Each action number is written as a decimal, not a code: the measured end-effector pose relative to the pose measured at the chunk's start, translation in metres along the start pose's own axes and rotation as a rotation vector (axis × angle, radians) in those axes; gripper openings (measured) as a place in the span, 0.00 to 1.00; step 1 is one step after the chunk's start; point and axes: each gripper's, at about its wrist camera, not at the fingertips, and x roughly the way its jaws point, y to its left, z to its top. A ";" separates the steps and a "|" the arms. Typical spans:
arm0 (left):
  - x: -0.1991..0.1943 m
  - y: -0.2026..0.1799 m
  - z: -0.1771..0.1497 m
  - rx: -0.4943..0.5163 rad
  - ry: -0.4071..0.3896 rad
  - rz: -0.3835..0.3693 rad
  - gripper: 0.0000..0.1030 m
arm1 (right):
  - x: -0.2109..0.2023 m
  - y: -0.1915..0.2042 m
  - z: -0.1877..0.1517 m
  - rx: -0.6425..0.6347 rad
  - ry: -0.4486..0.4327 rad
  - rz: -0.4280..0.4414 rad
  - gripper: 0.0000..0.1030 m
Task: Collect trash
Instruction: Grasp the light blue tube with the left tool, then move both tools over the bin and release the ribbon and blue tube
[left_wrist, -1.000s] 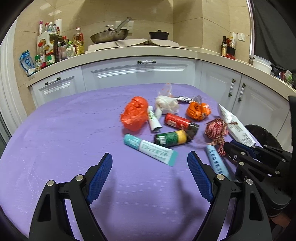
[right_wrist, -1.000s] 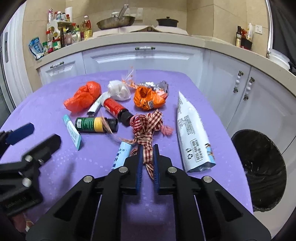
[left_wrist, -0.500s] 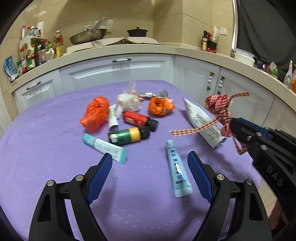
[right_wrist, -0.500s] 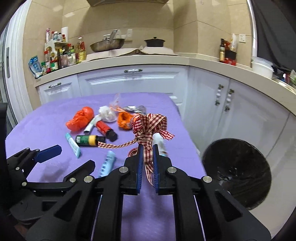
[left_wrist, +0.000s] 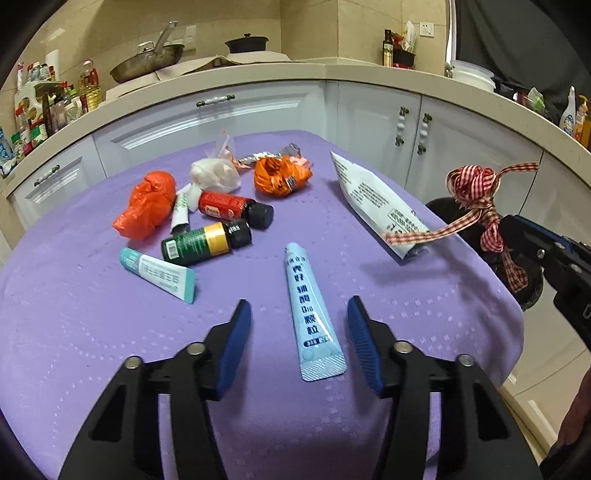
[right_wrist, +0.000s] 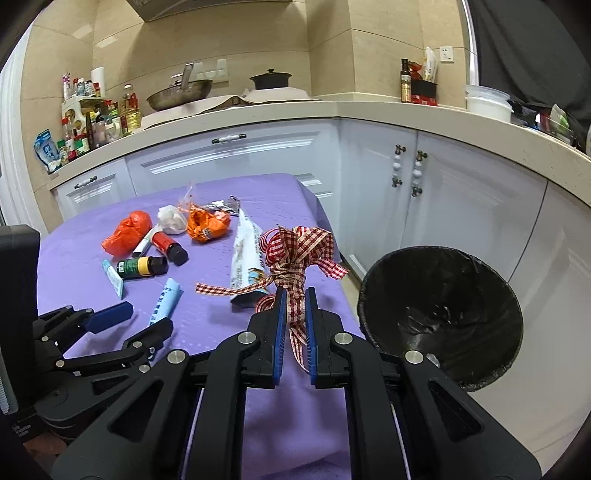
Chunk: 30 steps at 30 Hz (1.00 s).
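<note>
Left wrist view: left gripper (left_wrist: 299, 334) now straddles the pale blue tube (left_wrist: 308, 314) near the front edge of the purple table (left_wrist: 74, 332). A second ago the jaws stood wide over the teal-capped tube (left_wrist: 159, 273); now they are closing, tube between the pads (left_wrist: 364, 343), no contact yet. Next pick looks chosen. Off the right edge, the red checked ribbon bow (left_wrist: 476, 192) hangs in the air from the right gripper (left_wrist: 517, 229), lifted clear of the cloth where it lay a second ago.

Right wrist view: right gripper (right_wrist: 293, 325) clamped tight on the ribbon bow's (right_wrist: 295, 251) tail, loops above the pads. Black bin (right_wrist: 443, 314) stands just off the table's right edge, beside and below the bow; not yet over the opening, I judge. Left on the table: white pouch (right_wrist: 242, 254), orange wrapper (right_wrist: 205, 225), orange bag (right_wrist: 127, 232), red bottle (right_wrist: 166, 243), green bottle (right_wrist: 140, 266). Plenty to collect.
</note>
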 end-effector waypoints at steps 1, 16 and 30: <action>0.000 -0.001 -0.001 0.003 0.004 -0.003 0.41 | 0.000 -0.001 -0.001 0.003 0.000 -0.002 0.09; -0.012 -0.007 0.000 0.021 -0.040 -0.012 0.20 | -0.008 -0.016 -0.006 0.021 -0.008 -0.054 0.09; -0.024 -0.058 0.044 0.123 -0.136 -0.113 0.20 | -0.017 -0.075 -0.005 0.064 -0.028 -0.231 0.09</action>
